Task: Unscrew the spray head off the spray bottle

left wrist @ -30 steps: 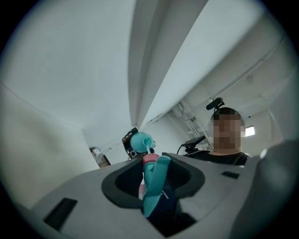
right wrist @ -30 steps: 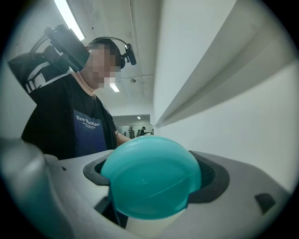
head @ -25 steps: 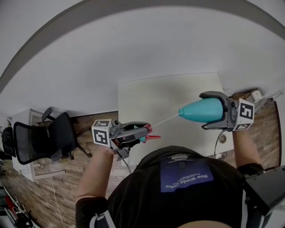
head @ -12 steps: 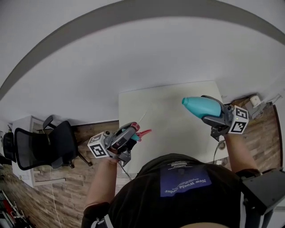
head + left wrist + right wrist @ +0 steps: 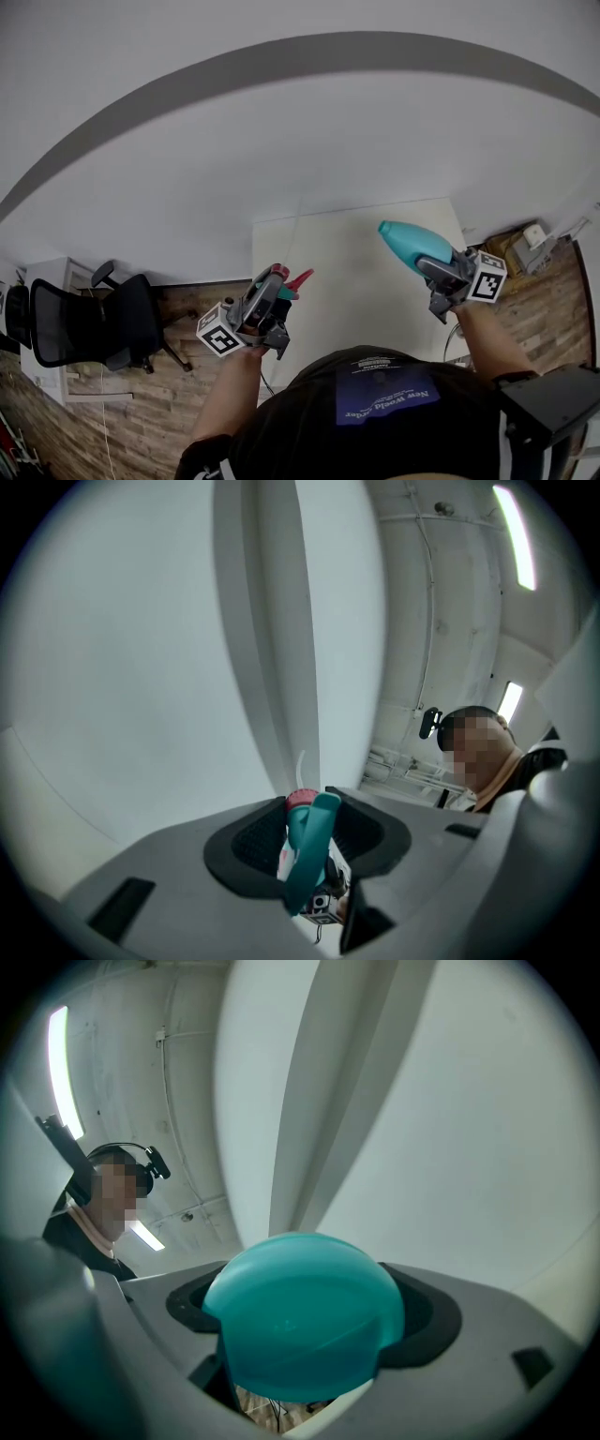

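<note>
The spray head is off the bottle. It is teal with a red trigger and cap, and my left gripper is shut on it, low and left of the table's middle. Its thin white dip tube points up and away. The left gripper view shows the spray head pinched between the black pads, tube sticking out ahead. My right gripper is shut on the teal spray bottle, whose narrow end tilts up and to the left. The bottle fills the right gripper view, so the right gripper is mostly hidden there.
A white table lies below both grippers, over a wood floor. A black office chair stands at the left. A cable hangs at the table's right edge. The person's torso fills the bottom of the head view.
The dip tube has come out of the bottle's mouth and now swings upward. Both grippers have tilted up and rolled. The left one has drawn away from the bottle, widening the gap.
</note>
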